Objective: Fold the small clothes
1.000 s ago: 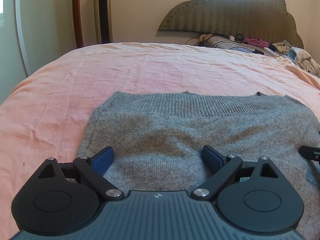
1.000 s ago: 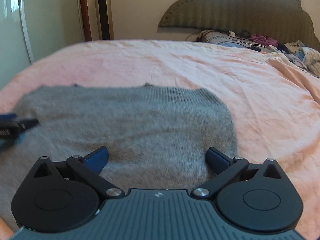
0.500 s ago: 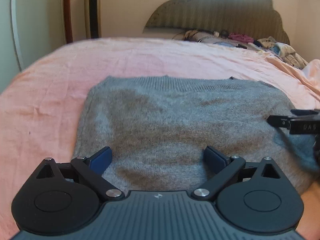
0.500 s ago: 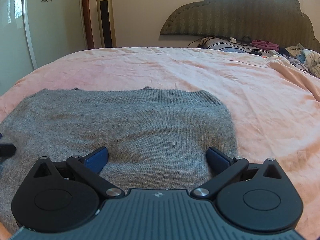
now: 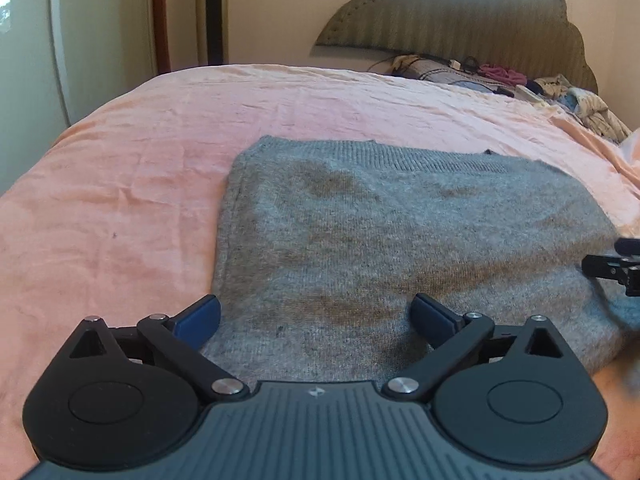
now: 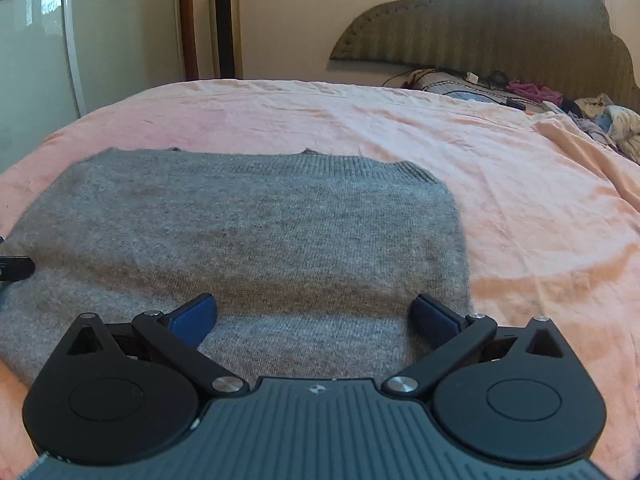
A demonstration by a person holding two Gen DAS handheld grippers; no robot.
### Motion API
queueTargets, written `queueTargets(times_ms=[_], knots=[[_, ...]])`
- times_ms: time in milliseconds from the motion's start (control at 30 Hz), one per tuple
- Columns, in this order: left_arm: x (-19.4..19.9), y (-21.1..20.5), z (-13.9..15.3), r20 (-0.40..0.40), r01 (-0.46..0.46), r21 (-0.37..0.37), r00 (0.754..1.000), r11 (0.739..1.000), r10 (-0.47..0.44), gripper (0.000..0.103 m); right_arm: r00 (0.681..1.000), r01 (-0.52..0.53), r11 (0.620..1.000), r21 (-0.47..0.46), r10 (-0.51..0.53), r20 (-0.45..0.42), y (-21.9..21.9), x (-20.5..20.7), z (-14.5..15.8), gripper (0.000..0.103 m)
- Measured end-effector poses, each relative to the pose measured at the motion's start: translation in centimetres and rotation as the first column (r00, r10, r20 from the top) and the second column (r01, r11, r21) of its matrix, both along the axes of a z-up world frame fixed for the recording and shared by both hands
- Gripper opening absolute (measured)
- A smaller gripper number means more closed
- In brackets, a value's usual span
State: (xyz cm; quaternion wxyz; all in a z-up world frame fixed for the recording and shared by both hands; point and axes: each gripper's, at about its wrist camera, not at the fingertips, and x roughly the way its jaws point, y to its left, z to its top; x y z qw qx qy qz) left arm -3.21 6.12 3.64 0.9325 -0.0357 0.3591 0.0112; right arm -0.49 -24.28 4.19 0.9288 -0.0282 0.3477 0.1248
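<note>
A grey knitted garment (image 5: 400, 236) lies flat and folded into a rectangle on the pink bed sheet (image 5: 120, 184). It also shows in the right wrist view (image 6: 248, 232). My left gripper (image 5: 316, 316) is open and empty over the garment's near left part. My right gripper (image 6: 314, 314) is open and empty over the near right part. The tip of the right gripper (image 5: 612, 268) shows at the right edge of the left wrist view. The tip of the left gripper (image 6: 14, 268) shows at the left edge of the right wrist view.
A padded headboard (image 6: 500, 36) stands at the far end of the bed. A pile of loose clothes (image 6: 600, 120) lies at the far right by the pillows. A tall fan tower (image 6: 226, 24) and a glass door (image 6: 36, 48) stand at the back left.
Both grippers have drawn back a little toward the near edge of the garment and stayed open. The garment has not moved.
</note>
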Motion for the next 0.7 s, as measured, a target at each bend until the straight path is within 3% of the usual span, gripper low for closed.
queueTargets(times_ms=[67,100,167,233,333,400,500,567,600,633,667,700], knots=[[-1.9,1.9,1.0,0.024,-0.082,-0.115,0.996,0.990,0.085,0.102,0.999,0.036,0.996,0.086,-0.037,0.009,-1.9,-1.7,1.8,0.103],[-3.0,3.1,1.2,0.017,-0.129,-0.202,0.991,0.971,0.135,0.102,0.999,0.050,0.985,0.166,-0.051,0.001,-3.5,-2.8,2.5,0.103],[-5.4,5.7,0.6,-0.053,-0.213,-0.408,0.976,0.888,0.210,0.102,0.993,0.111,0.929,0.352,-0.092,-0.071,-7.1,-4.7,3.0,0.103],[-7.8,7.1,-0.5,-0.089,-0.263,-0.543,0.962,0.797,0.257,0.102,0.974,0.208,0.841,0.499,-0.132,-0.182,-10.6,-6.3,2.0,0.103],[-9.6,7.6,-1.3,-0.095,-0.264,-0.679,0.957,0.685,0.275,0.102,0.928,0.354,0.715,0.603,-0.185,-0.325,-13.5,-8.4,-0.5,0.103],[-8.7,7.6,-2.2,-0.108,-0.237,-0.754,0.965,0.613,0.240,0.102,0.929,0.353,0.668,0.655,-0.172,-0.326,-13.5,-8.8,-1.4,0.103],[-6.7,6.9,-2.5,-0.087,-0.241,-0.760,0.958,0.604,0.272,0.101,0.938,0.326,0.692,0.644,-0.153,-0.311,-11.8,-7.0,-1.5,0.103],[-5.5,6.6,-2.3,-0.095,-0.265,-0.753,0.949,0.602,0.300,0.098,0.942,0.320,0.675,0.665,-0.148,-0.303,-11.2,-5.6,-2.0,0.103],[-5.0,6.5,-2.3,-0.105,-0.280,-0.741,0.946,0.610,0.307,0.073,0.941,0.322,0.671,0.668,-0.153,-0.300,-11.1,-4.9,-1.9,0.093],[-4.4,6.5,-2.5,-0.139,-0.299,-0.728,0.945,0.617,0.295,0.051,0.940,0.323,0.667,0.671,-0.145,-0.308,-10.9,-4.4,-2.1,0.069],[-3.8,6.5,-3.0,-0.184,-0.324,-0.711,0.943,0.624,0.279,0.017,0.934,0.336,0.659,0.673,-0.138,-0.331,-10.9,-3.8,-2.5,0.049],[-3.3,6.6,-3.5,-0.224,-0.346,-0.688,0.937,0.638,0.267,0.005,0.927,0.349,0.653,0.672,-0.136,-0.350,-10.9,-3.4,-2.8,0.014]])
